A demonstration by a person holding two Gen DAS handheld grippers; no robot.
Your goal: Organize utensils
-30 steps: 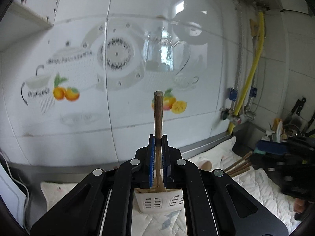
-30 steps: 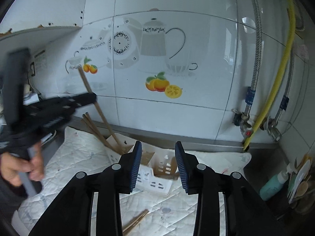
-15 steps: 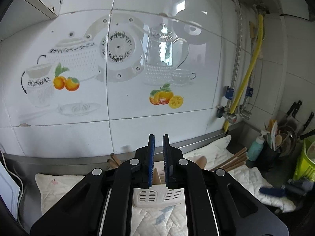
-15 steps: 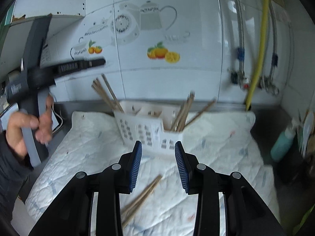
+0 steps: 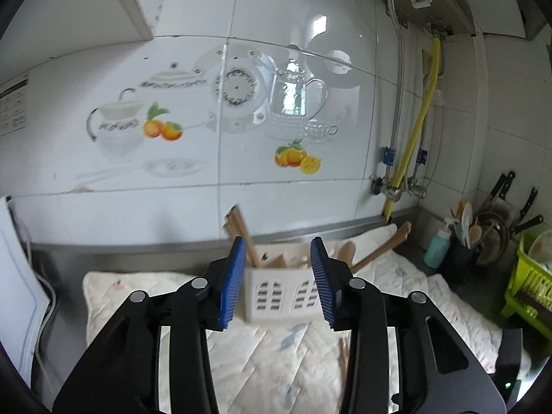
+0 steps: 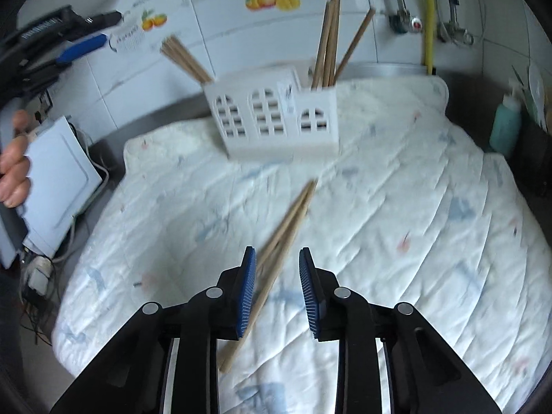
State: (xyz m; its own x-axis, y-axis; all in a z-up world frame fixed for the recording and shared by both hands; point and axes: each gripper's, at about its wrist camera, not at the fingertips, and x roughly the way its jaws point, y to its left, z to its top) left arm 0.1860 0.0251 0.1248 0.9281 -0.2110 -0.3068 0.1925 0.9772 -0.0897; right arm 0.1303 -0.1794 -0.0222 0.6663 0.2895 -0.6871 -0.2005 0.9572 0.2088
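I find nothing here that I can actually read. The sticker (image 5: pixel 420 0) on the grey box high on the wall carries a barcode, too small for me to make out. The panel (image 5: pixel 13 108) at the left edge of the wall has rows of dark print, all blurred. In my right wrist view, the left gripper (image 6: pixel 74 31) shows pale lettering along its black body (image 6: pixel 37 28), smeared by motion and illegible. The tile pictures bear no words.
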